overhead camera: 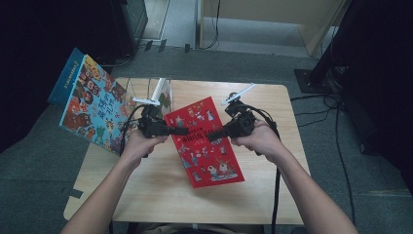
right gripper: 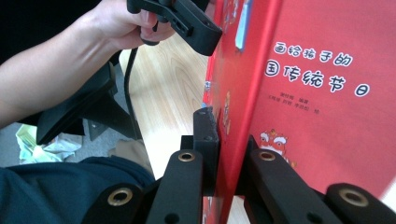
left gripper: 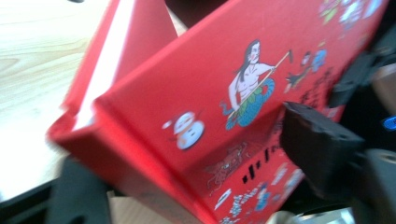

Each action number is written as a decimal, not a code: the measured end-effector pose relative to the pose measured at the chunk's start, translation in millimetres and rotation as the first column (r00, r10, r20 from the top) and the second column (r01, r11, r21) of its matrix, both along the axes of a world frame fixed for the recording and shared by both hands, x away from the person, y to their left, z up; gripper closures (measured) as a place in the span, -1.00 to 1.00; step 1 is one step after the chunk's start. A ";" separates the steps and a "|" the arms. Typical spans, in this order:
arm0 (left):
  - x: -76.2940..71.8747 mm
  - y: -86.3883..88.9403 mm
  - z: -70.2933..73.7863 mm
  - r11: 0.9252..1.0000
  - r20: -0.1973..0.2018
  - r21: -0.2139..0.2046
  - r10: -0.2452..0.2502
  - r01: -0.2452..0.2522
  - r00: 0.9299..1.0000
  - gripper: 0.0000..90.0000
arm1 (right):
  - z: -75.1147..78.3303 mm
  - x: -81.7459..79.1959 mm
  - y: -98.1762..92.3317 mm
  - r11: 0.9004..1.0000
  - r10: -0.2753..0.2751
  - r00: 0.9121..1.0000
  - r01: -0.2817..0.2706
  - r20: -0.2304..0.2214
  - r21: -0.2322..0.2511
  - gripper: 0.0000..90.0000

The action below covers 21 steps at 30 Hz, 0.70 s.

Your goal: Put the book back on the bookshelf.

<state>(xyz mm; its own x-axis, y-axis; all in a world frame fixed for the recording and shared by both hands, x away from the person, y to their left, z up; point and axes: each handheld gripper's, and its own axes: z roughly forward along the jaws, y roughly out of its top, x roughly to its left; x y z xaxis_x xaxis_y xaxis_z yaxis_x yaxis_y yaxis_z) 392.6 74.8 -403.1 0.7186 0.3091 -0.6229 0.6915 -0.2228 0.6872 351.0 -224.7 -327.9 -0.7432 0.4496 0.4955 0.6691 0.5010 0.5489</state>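
A red picture book with cartoon figures and white lettering is held tilted above the wooden table. My right gripper is shut on its right edge; in the right gripper view the jaws clamp the cover from both sides. My left gripper reaches the book's left edge. In the left gripper view its jaws stand wide on either side of the thick spine corner, without clearly pressing on it. The left gripper also touches the book's top edge in the right gripper view.
A second, many-coloured book with a blue spine leans at the table's left rear, beside a clear plastic stand. Black cables trail off the table's right side. A dark stand foot sits on the floor at the right rear.
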 end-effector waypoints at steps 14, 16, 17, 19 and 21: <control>1.9 14.8 9.6 0.999 -0.009 -0.049 -0.020 0.020 1.000 0.23 | -4.3 15.1 -6.6 1.000 0.013 1.000 -0.013 0.025 0.014 0.92; 1.6 16.4 11.0 0.998 -0.005 -0.062 -0.030 0.029 1.000 0.30 | -4.6 15.8 -7.4 1.000 0.018 0.999 -0.018 0.029 0.016 0.88; 1.7 17.0 12.6 0.997 -0.001 -0.063 -0.044 0.044 0.999 0.35 | -5.1 16.4 -7.8 1.000 0.013 0.999 -0.014 0.035 0.014 0.86; 0.8 17.2 14.6 0.996 0.005 -0.071 -0.054 0.054 0.999 0.43 | -6.5 17.8 -8.5 1.000 0.022 0.999 -0.022 0.037 0.005 0.81; -0.3 16.9 17.2 0.995 0.014 -0.069 -0.066 0.067 0.998 0.47 | -7.9 19.2 -9.2 0.999 0.033 0.999 -0.033 0.030 0.006 0.79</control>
<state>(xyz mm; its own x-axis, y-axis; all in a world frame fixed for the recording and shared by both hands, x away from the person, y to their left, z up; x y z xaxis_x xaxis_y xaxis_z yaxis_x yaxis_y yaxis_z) 392.3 91.7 -385.9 0.7435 0.2169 -0.6326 0.6686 -0.2197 0.7105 370.2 -233.9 -335.8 -0.7720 0.4215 0.4757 0.6356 0.5187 0.5719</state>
